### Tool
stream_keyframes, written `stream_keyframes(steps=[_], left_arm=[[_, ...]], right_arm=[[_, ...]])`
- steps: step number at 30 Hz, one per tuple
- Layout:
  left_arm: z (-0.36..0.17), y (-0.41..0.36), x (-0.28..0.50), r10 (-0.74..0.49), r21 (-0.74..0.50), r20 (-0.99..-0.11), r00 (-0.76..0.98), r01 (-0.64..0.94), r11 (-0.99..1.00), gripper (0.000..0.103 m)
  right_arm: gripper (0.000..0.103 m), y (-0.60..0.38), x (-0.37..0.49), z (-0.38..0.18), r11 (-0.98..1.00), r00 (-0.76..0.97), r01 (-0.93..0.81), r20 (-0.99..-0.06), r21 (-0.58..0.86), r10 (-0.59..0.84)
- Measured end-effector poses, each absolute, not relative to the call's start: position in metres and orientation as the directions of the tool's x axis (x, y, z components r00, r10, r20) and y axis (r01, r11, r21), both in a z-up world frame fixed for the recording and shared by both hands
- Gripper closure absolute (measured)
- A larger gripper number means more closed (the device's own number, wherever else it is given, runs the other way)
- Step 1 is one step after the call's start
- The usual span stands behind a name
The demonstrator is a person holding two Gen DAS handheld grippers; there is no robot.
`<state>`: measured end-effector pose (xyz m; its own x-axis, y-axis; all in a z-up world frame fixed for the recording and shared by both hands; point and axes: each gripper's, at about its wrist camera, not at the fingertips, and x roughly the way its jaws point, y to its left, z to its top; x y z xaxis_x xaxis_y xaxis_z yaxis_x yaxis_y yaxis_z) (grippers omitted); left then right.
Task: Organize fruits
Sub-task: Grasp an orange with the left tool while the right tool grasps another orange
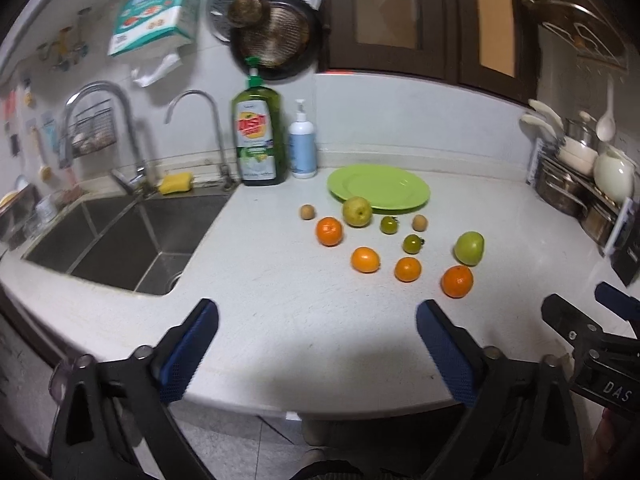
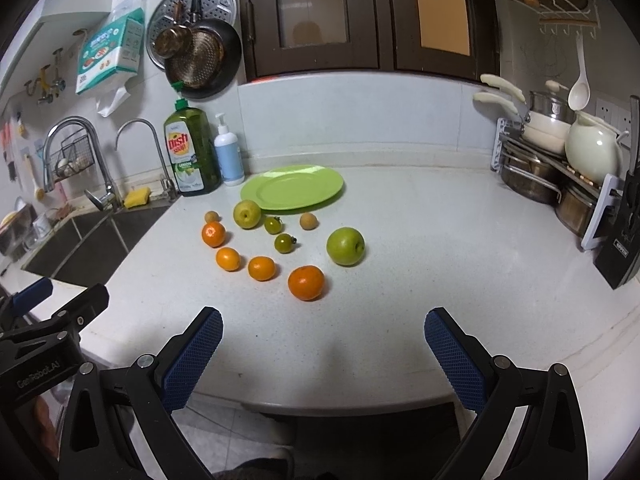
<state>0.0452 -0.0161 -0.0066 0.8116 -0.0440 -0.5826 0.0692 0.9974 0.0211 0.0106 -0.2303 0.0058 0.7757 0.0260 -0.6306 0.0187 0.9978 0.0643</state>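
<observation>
A white worktop beside a sink is being viewed from both wrist cameras. Ten fruits are lying loose on it, in front of an empty green plate that is standing near the back wall. A yellow-green apple is touching or just overlapping the plate's near rim; a larger green apple is lying apart to the right. Four oranges are being shown in a loose arc nearer the cameras: one at the left, two smaller ones in the middle, and the largest nearest. Two green tomatoes are lying between the apples, and two small brown fruits are flanking the group. The left hand-held gripper is being held released over the worktop's near edge, with nothing between its blue pads. The right hand-held gripper is likewise being held wide and empty, short of the largest orange. A dish-soap bottle and a pump bottle are standing behind the plate's left side.
</observation>
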Motion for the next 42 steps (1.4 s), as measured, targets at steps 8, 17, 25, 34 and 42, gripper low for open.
stream_keyframes(steps=[8, 17, 25, 34, 42], left_arm=[[-0.021, -0.026, 0.105, -0.158, 0.040, -0.630, 0.760, 0.235, 0.971, 0.023], [-0.046, -0.029, 0.171, -0.283, 0.038, -0.692, 0.664, 0.425, 0.904, 0.039], [-0.070, -0.038, 0.200, -0.333, 0.023, -0.733, 0.593, 0.511, 0.859, 0.043], [-0.090, -0.051, 0.222, -0.312, 0.018, -0.772, 0.553, 0.511, 0.860, 0.048], [-0.098, -0.060, 0.231, -0.309, 0.015, -0.783, 0.539, 0.513, 0.858, 0.053]], right_arm=[[0.006, -0.224, 0.052, -0.014, 0.995, 0.729, 0.061, -0.684, 0.084, 0.013], [0.021, -0.209, 0.100, -0.047, 0.979, 0.642, 0.153, -0.767, 0.135, 0.006], [0.031, -0.204, 0.120, -0.068, 0.970, 0.573, 0.199, -0.820, 0.139, 0.000], [0.041, -0.209, 0.142, -0.080, 0.977, 0.540, 0.150, -0.841, 0.149, 0.045], [0.051, -0.212, 0.150, -0.084, 0.982, 0.523, 0.125, -0.851, 0.140, 0.055]])
